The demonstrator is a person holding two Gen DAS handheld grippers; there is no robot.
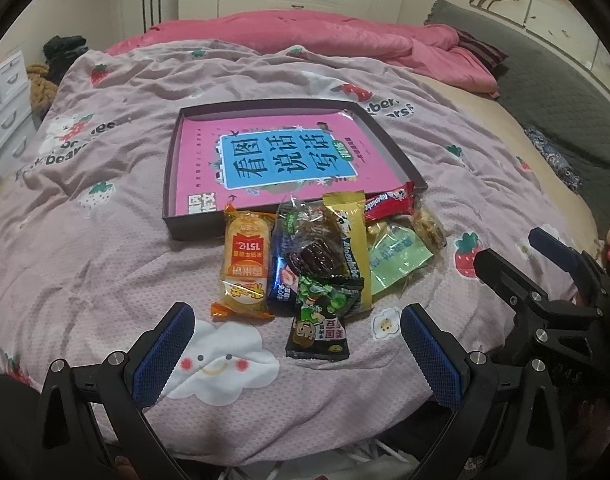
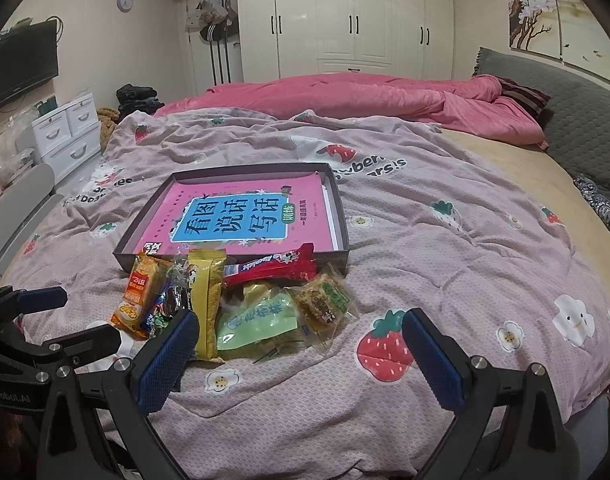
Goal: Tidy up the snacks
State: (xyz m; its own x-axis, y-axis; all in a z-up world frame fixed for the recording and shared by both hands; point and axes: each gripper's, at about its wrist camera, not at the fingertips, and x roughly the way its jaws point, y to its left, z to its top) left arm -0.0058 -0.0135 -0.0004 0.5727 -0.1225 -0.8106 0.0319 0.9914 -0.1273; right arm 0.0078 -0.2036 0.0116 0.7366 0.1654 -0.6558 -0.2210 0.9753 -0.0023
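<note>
Snack pile (image 1: pixel 317 256) beyond left gripper (image 1: pixel 293 354) (jaws apart)

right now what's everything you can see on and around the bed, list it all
tray: 1, dark, shallow, on the quilt behind the snacks
book: 1, pink with blue panel, lying flat in the tray
snack packets: about 8, piled on the quilt against the tray's near edge
orange packet: 1, left end of the pile
red bar: 1, beside the tray edge
yellow bar: 1, middle of the pile
green packet: 1, pale, right part of the pile
black packet: 1, nearest
quilt: 1, lilac, strawberry print
pink duvet: 1, far side
wardrobe: 1, cream
left gripper: open, empty
right gripper: open, empty
</note>
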